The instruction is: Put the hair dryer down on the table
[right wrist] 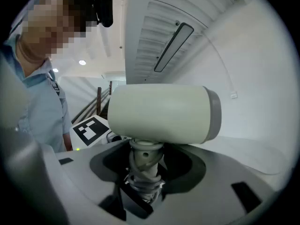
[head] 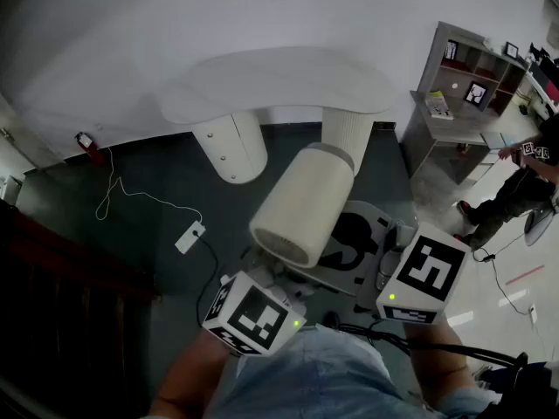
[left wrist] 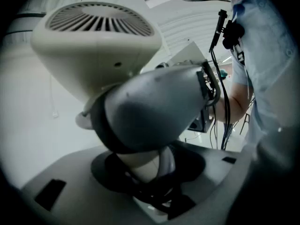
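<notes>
Hair dryer (head: 301, 203): held up in the air at frame centre in the head view, over the dark floor and not on the counter (head: 279, 81).
Long axis: the barrel runs lower left to upper right. The grille end is nearest the person and the grey-banded end points towards the counter.
Right gripper (right wrist: 143, 172): fingers are set wide and closed on the handle, which has cord wound round it. The handle drops straight into them and the barrel lies crosswise above.
Left gripper (left wrist: 150, 172): fingers are part-way closed on a pale rounded piece beneath the barrel, probably the lower handle. The grille shows at upper left of its view.
Nearer hand: both sit under the dryer. The right has the plainer hold.
Counter: white top at upper centre of the head view, up-frame of the dryer. The visible top is bare.
Coming move, as I judge it: carry the dryer up-frame over the top, then lower it with the barrel flat.
Shelf (head: 463, 68): upper right. It holds a few small items, too small to name.
</notes>
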Tool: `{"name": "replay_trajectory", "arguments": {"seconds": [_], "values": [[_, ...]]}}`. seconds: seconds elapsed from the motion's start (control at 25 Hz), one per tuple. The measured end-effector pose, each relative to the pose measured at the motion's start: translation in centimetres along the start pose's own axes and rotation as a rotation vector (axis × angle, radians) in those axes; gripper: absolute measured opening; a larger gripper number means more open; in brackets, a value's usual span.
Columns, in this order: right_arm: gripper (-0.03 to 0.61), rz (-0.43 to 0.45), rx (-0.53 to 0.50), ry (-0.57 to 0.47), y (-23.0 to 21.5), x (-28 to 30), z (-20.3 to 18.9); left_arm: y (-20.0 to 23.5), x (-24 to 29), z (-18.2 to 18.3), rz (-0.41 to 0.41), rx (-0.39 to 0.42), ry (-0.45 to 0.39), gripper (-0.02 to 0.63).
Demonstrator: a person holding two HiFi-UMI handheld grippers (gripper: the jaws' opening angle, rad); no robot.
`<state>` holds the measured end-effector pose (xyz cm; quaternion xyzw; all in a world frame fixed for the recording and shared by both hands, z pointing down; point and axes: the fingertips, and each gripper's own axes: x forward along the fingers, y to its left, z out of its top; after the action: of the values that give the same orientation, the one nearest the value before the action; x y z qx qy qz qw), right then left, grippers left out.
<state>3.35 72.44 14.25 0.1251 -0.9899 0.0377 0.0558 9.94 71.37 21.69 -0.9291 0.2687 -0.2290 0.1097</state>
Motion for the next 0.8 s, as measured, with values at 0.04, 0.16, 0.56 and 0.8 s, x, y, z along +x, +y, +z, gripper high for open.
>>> {"name": "replay_trajectory", "arguments": {"seconds": [0.04, 0.16, 0.56, 0.8], "values": [[0.23, 0.0, 0.0, 0.0, 0.0, 0.0, 0.0, 0.0, 0.0, 0.0, 0.0, 0.001, 0.0, 0.211], [0.23, -0.002, 0.0, -0.001, -0.2, 0.1, 0.0, 0.2, 0.0, 0.0, -0.001, 0.002, -0.001, 0.21], [0.23, -0.008, 0.012, -0.012, 0.0, -1.7, -0.4, -1.3, 1.0, 0.7, -0.009, 0.008, -0.003, 0.21], [0.23, 0.009, 0.015, -0.027, 0.0, -6.0, -1.4, -4.1, 3.8, 2.1, 0.003, 0.01, 0.003, 0.21]]}}
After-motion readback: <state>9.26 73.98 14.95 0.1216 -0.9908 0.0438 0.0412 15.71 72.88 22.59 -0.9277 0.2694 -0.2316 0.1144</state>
